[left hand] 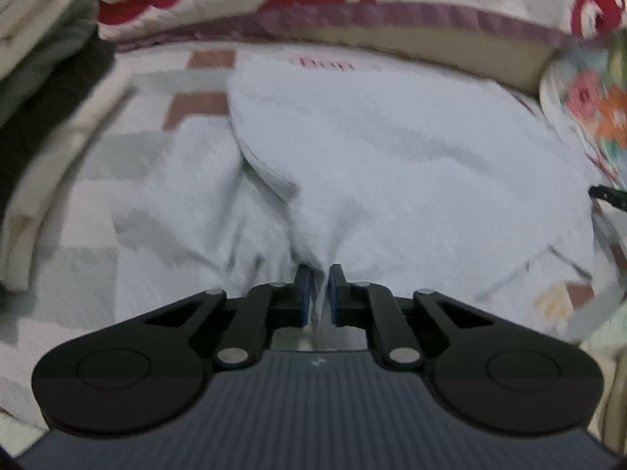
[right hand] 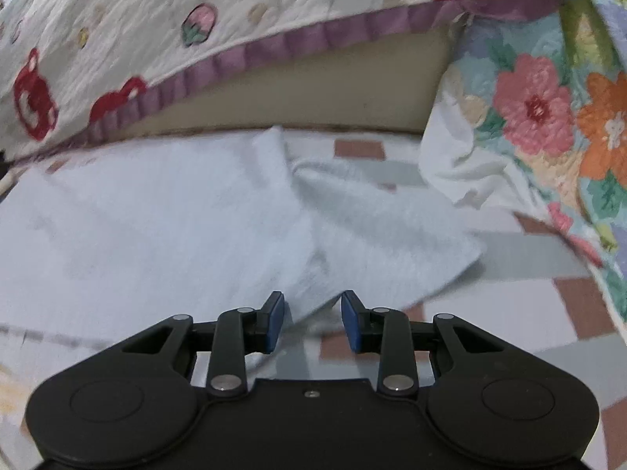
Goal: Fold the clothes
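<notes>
Left hand-held gripper (left hand: pixel 319 291): blue pads nearly together, pinching a bunched edge of the white towel (left hand: pixel 392 180). Fabric runs between the pads and fans out ahead of them. Frame is motion-blurred.

Just ahead of the left hand-held gripper the towel rises in a ridge; a folded-over layer lies on its right half, and a looser, wrinkled part sits ahead-left. It lies on a checked bed cover (left hand: pixel 78 203) with pale green, white and brown squares. Far left: a stack of folded clothes (left hand: pixel 35 78), cream and dark. Far ahead: a cream quilt with red prints and purple trim (left hand: pixel 352 15). Far right: a floral quilt (left hand: pixel 595 109).

Right hand-held gripper (right hand: pixel 311 319): pads spread apart, holding nothing. A towel (right hand: pixel 156 227) edge sits just ahead of the gap between them, with one corner flap reaching ahead-right. Whether the left pad touches the fabric I can't tell. Checked cover (right hand: pixel 548 266) shows under and right of the hand-held gripper. Beyond the towel: a beige mattress side (right hand: pixel 313 90) under the purple-trimmed quilt (right hand: pixel 156 19). The floral quilt (right hand: pixel 548 117) is ahead-right.
</notes>
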`<state>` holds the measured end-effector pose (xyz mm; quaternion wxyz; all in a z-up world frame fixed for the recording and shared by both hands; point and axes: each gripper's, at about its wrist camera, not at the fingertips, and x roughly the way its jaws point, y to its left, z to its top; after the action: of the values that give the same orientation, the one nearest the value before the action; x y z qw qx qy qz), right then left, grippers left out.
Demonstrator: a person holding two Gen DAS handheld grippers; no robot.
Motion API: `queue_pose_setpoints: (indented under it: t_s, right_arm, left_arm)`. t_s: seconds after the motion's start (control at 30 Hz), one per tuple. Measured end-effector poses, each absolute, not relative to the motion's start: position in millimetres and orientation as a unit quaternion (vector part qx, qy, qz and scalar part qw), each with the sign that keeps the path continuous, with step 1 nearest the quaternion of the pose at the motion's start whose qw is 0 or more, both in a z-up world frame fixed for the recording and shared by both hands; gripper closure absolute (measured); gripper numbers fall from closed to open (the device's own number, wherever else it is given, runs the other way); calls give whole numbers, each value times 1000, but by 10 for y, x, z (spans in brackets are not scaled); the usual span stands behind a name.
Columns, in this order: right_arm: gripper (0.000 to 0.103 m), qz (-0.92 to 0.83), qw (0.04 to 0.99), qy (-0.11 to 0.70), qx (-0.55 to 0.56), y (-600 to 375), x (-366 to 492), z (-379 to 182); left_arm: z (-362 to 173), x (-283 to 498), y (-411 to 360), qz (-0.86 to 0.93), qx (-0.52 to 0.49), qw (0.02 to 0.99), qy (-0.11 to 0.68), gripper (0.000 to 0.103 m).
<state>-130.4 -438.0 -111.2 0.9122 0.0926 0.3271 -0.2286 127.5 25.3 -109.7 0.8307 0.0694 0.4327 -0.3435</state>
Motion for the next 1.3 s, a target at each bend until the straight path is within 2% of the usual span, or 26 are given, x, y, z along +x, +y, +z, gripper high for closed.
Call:
queue_pose_setpoints:
  t_s: [0.03,0.07,0.2,0.23,0.27,0.33,0.4,0.43,0.47,0.5,0.53,0.57,0.6,0.7,0.73,0.77,0.83,1.03,1.13,1.2,1.27,1.3]
  right_arm:
    - [78,-228,914,325,85,-4402,-1265,-1094]
    - [84,-227,916,323,78,-4425,-1226,-1076]
    - [86,-222,913,331,83,-4495,-1172,-1034]
    - [85,-222,913,327,105,-4525,-1206,-1031]
    - [82,-225,908,327,133,-4560,-1254,-1054]
    - [69,-227,899,326,183,-4608,-1350,-1125]
    - [69,-223,893,324,219,-4627,-1438,-1218]
    - [69,-219,893,320,229,-4621,-1467,-1259]
    - [69,-216,894,315,234,-4605,-1478,-1295]
    - [70,-212,898,312,225,-4581,-1466,-1303]
    - [91,-207,903,310,213,-4555,-1450,-1305]
    - [96,-201,910,309,190,-4514,-1421,-1272]
    - [96,-195,917,308,164,-4470,-1389,-1231]
    - [96,-194,931,268,152,-4435,-1376,-1042]
    - [96,-195,934,256,155,-4440,-1368,-993]
    - [96,-194,936,250,156,-4455,-1350,-964]
    - [96,-191,934,252,165,-4473,-1332,-978]
    - [95,-185,924,261,210,-4501,-1365,-1109]
    - [92,-187,919,268,222,-4529,-1378,-1158]
    - [91,-194,911,276,238,-4569,-1380,-1209]
    - [85,-200,903,285,253,-4600,-1372,-1272]
    - [72,-201,899,288,261,-4609,-1368,-1308]
  left_arm:
    - [-1095,1299,251,-340,64,835,429,94]
    - [-1103,1324,237,-337,60,836,429,94]
    - [-1131,1308,268,-341,41,827,445,92]
    - [-1150,1315,301,-346,19,819,457,89]
    - [-1176,1333,339,-353,-8,809,470,84]
    - [-1240,1382,385,-359,-58,795,486,73]
    - [-1303,1438,423,-359,-100,784,497,62]
    - [-1331,1464,440,-353,-116,781,501,51]
    - [-1359,1489,458,-347,-131,779,506,44]
    - [-1391,1513,499,-342,-157,772,512,44]
    - [-1413,1523,546,-342,-180,765,516,44]
    - [-1434,1531,593,-342,-201,758,518,44]
    - [-1454,1538,641,-342,-223,750,520,46]
    - [-1412,1500,651,-353,-206,758,509,51]
    - [-1394,1490,634,-361,-198,759,504,62]
    - [-1371,1478,598,-375,-188,757,500,77]
    - [-1326,1435,509,-397,-162,758,492,89]
    - [-1282,1289,308,-387,-62,789,473,87]
    - [-1329,1313,337,-363,-56,798,477,67]
    - [-1410,1343,349,-369,-75,787,489,66]
    - [-1475,1357,338,-375,-85,779,496,66]
    - [-1492,1354,317,-379,-82,778,495,66]
